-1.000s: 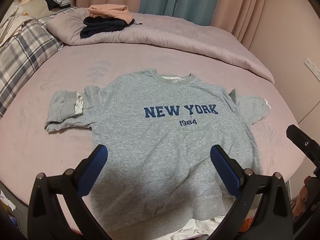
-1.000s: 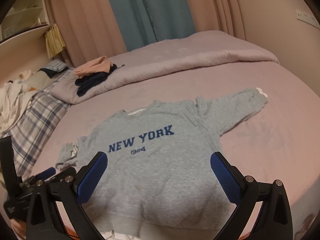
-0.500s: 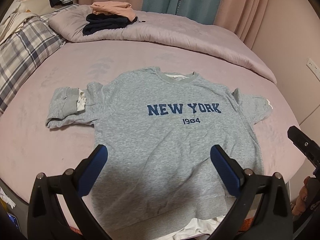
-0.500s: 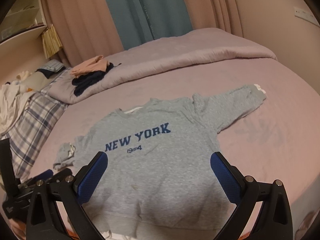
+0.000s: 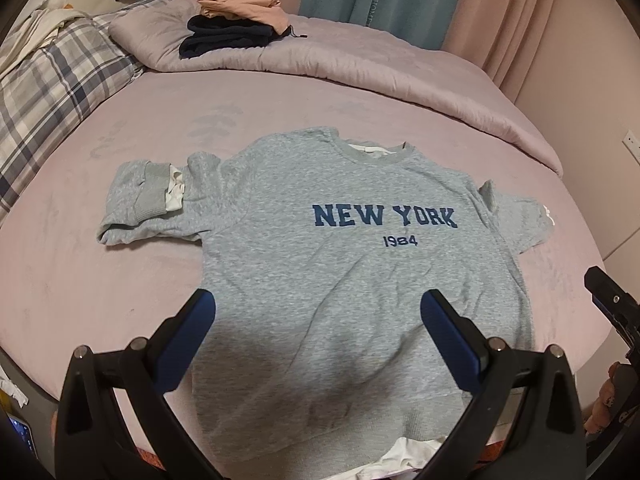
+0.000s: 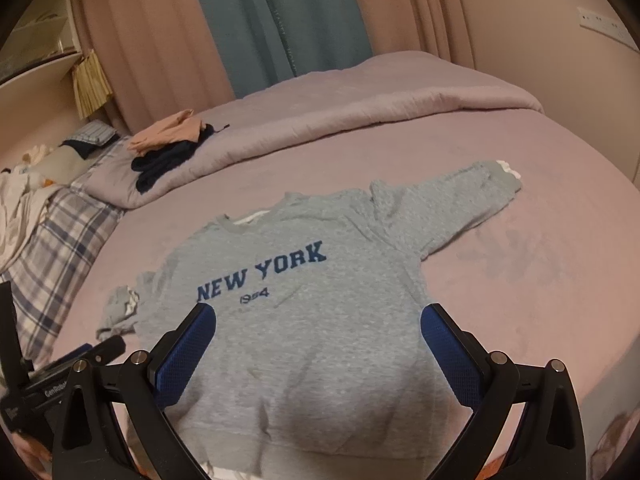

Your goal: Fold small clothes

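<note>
A grey sweatshirt (image 5: 344, 264) printed NEW YORK 1984 lies flat, front up, on the pink bed; it also shows in the right wrist view (image 6: 304, 304). Its left sleeve (image 5: 140, 204) is folded back on itself with a white cuff showing. Its right sleeve (image 6: 452, 204) lies stretched out to the side. My left gripper (image 5: 318, 320) is open and empty, above the sweatshirt's lower half. My right gripper (image 6: 318, 332) is open and empty, above the lower right part. A white inner layer (image 5: 404, 456) peeks out at the hem.
A rolled lilac duvet (image 5: 360, 64) lies across the back of the bed with folded dark and peach clothes (image 5: 236, 24) on it. A plaid pillow (image 5: 52, 92) is at the left. Curtains (image 6: 276, 28) hang behind. The bed's near edge is under both grippers.
Both grippers have moved slightly forward and lower over the sweatshirt, which looks a little larger. The sweatshirt has not moved. Both stay open.
</note>
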Demonstrator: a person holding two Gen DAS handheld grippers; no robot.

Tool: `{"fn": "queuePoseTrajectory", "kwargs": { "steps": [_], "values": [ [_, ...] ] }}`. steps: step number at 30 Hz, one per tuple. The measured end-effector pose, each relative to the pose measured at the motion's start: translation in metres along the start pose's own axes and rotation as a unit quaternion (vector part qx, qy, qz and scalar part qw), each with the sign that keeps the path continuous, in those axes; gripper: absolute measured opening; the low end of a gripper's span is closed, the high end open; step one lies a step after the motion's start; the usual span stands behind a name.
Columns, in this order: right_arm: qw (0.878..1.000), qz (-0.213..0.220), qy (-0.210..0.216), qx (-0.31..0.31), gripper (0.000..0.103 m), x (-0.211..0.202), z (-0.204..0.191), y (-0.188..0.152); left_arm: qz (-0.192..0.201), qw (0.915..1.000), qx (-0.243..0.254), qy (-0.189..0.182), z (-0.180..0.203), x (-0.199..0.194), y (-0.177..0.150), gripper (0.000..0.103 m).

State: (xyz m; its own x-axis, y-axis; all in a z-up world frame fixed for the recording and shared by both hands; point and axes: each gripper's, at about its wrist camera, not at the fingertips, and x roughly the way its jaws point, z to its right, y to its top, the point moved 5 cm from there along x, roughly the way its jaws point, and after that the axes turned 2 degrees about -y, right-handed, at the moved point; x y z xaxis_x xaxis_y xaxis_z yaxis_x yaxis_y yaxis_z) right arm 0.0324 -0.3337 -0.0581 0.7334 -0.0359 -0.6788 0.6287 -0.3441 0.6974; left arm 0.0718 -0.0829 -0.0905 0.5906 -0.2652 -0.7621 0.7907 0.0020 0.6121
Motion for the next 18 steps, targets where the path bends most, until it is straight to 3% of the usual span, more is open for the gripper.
{"fn": "queuePoseTrajectory", "kwargs": {
  "steps": [18],
  "values": [
    [1.0, -0.001, -0.006, 0.013, 0.102, 0.0, 0.01, -0.004, -0.006, 0.9999, -0.012, 0.0, -0.008, 0.002, -0.001, 0.102]
  ]
}}
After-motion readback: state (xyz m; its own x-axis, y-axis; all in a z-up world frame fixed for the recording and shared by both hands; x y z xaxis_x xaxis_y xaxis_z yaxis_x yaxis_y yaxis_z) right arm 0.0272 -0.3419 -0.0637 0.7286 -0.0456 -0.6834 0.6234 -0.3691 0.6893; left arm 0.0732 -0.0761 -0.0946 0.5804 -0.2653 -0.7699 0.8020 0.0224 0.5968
